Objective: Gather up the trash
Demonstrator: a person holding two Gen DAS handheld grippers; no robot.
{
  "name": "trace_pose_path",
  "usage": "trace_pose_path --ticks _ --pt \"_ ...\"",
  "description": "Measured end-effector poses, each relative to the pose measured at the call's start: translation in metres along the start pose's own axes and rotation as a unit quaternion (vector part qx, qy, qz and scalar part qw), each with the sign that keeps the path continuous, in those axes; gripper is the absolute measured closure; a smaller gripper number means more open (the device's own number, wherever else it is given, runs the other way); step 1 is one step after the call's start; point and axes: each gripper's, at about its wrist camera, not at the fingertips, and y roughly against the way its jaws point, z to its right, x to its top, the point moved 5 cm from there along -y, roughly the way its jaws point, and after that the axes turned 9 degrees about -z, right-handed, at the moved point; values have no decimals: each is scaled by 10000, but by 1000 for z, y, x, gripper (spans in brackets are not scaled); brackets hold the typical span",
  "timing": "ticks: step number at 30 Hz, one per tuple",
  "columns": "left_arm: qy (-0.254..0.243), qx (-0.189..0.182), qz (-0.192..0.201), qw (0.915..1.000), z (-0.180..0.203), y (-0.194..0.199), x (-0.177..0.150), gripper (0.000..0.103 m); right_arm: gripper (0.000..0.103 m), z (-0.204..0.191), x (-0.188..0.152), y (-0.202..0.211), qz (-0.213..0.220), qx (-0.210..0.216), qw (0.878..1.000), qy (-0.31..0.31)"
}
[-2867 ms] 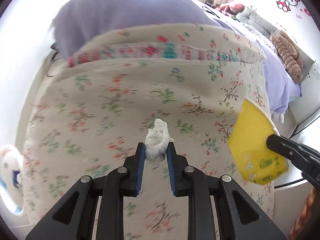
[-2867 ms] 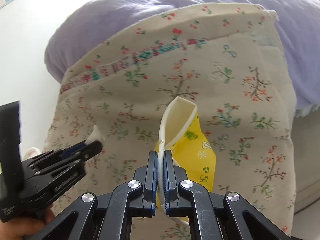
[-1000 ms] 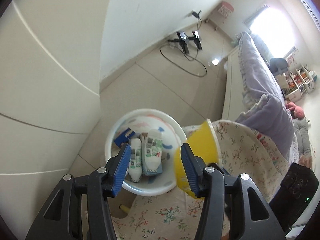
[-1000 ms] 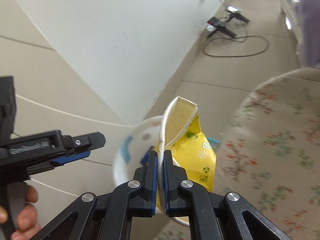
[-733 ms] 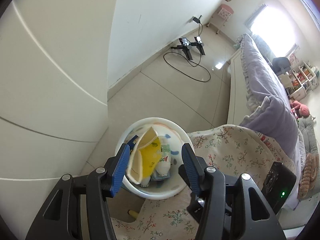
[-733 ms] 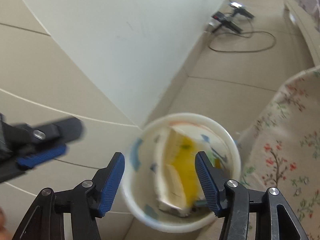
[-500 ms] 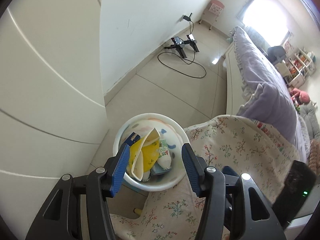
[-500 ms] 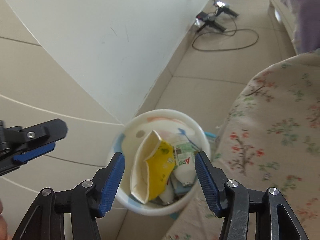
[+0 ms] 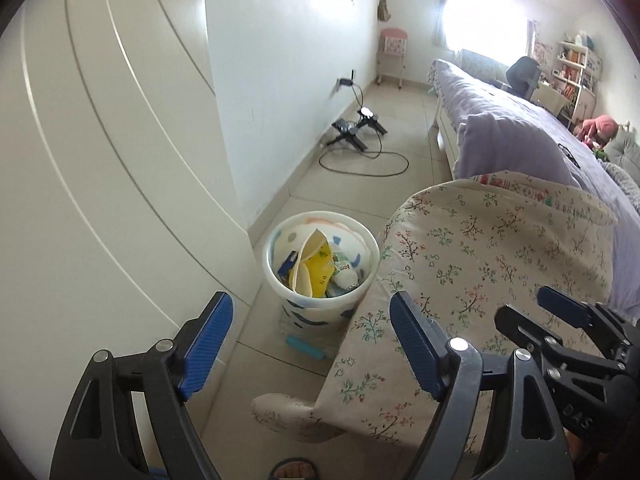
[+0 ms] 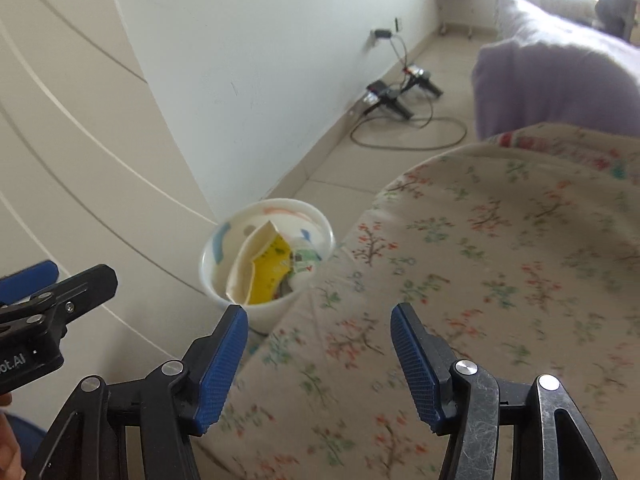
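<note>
Yellow wrapper (image 9: 316,270) sits in the bin (image 9: 320,308) at my twelve o'clock — drop done. My left gripper (image 9: 308,332) has just spread wider, right gripper (image 10: 319,340) apart — both empty; no trash remains visible on the bed (image 9: 500,248).

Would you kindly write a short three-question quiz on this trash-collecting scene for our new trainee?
1. True or false: the yellow cup lies inside the waste bin.
2. Multiple choice: the waste bin stands on the floor between A) the white cabinet and the floral cover; B) two chairs; C) the window and a desk.
3. Fill in: the left gripper and the right gripper are both ____, with nothing between their jaws.

Key: 1 true; 2 A; 3 open.
</note>
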Motion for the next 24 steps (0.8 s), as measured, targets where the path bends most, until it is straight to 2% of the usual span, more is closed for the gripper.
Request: trace_pose_path --ticks 2,8,14,24 --pt "-100 -66 102 9999 7 10 -10 17 28 2 -16 16 120 4 9999 -24" --pt "-300 119 194 9993 17 10 -23 16 27 8 -52 34 126 -172 9997 -83" --pt "-328 144 34 9994 20 -8 -22 16 22 16 -63 33 150 -469 9988 42" --pt "-432 85 32 9990 29 -15 -20 16 19 25 -66 29 138 -510 9986 68"
